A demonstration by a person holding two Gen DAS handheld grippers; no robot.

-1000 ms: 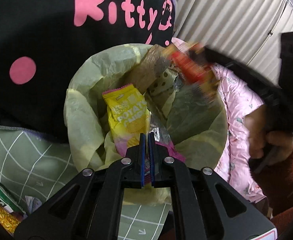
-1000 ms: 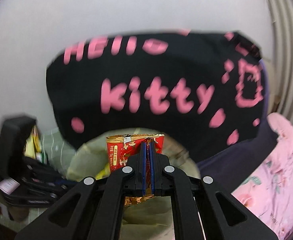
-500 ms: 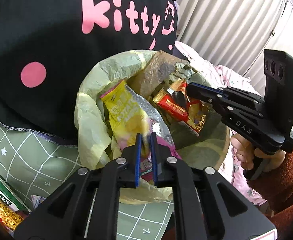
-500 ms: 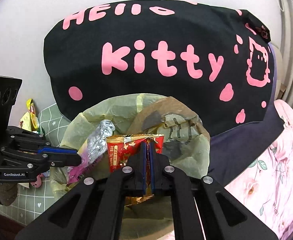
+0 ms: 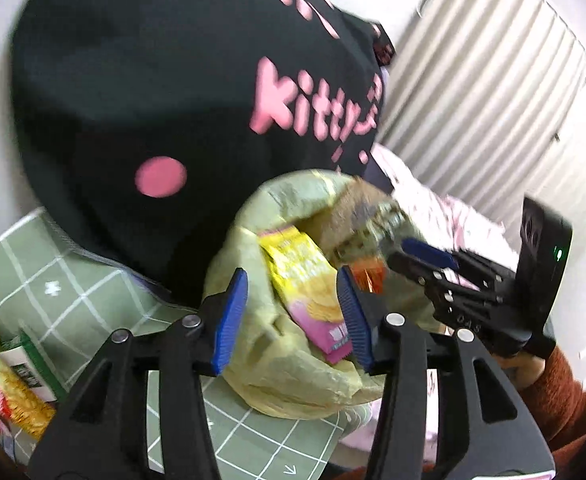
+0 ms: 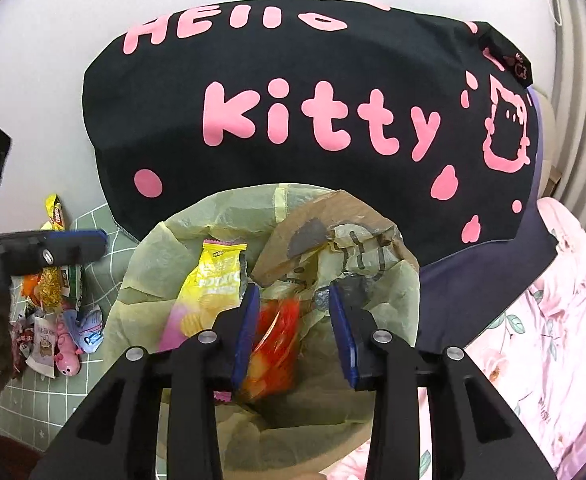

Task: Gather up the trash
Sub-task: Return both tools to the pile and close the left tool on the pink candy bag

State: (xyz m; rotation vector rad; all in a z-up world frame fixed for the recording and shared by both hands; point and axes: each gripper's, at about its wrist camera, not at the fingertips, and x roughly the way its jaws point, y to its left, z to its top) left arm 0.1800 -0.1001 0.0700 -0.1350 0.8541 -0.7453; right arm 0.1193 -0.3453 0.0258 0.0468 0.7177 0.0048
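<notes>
On the far left we see a pile of snack wrappers [image 6: 49, 320] lying on the green checked cover [image 5: 73, 304], still outside the bag. Next comes our left gripper [image 5: 293, 316]; its blue fingers [image 5: 229, 316] have just been opening and now stand spread apart, pressing on nothing. The yellow and pink chip bag [image 5: 313, 296] shows between them but lies loose inside the green trash bag [image 5: 293, 380]. In the middle, the trash bag sits open in front of a big black cushion [image 6: 293, 80] with pink letters. Our right gripper [image 6: 293, 328] hangs over the bag's mouth; its fingers have just been opening too and are spread wide. The red wrapper [image 6: 277, 340] is a blur between them, touching neither, over the bag. On the right lies a pink flowered cloth [image 6: 553, 320].
</notes>
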